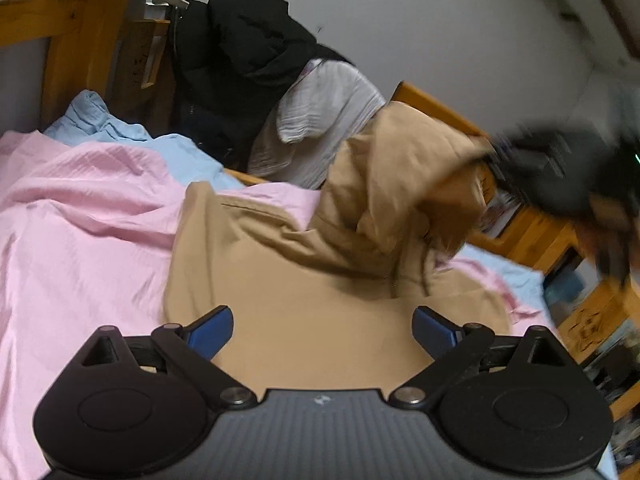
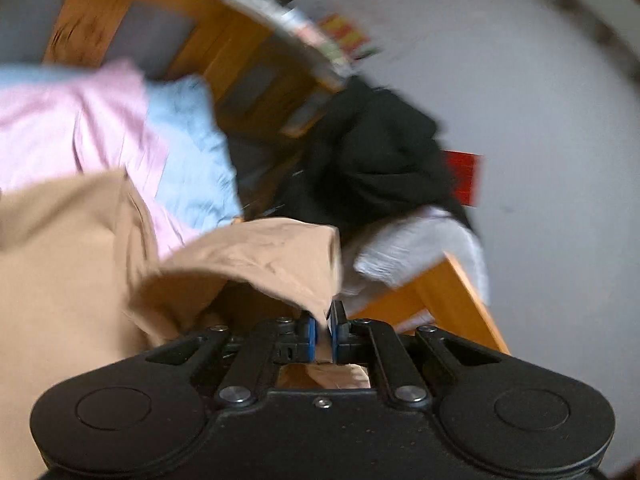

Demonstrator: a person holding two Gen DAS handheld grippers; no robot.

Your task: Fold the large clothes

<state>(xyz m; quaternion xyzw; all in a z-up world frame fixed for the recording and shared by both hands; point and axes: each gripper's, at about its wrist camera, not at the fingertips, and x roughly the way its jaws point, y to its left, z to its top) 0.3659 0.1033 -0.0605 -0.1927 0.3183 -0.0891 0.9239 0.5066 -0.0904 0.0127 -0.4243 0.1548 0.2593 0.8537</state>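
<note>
A crumpled tan cotton garment (image 1: 304,280) fills the frame's centre; the left gripper (image 1: 322,330) gapes empty above it, while the right gripper (image 2: 324,326) pinches its raised edge.

Tan garment (image 1: 288,280), large and creased, spread on pink bedding, one edge lifted up at right

— What lies on the bed (image 1: 72,240)?

— A garment (image 1: 304,304), spread over the sheet, directly ahead of the left hand-held gripper (image 1: 322,326); one part is raised to the right by the right hand-held gripper (image 2: 324,326).

— And behind?

— A jacket (image 1: 240,52) draped over the bed frame (image 1: 432,104), a folded cloth (image 1: 328,116) just below it.
</note>
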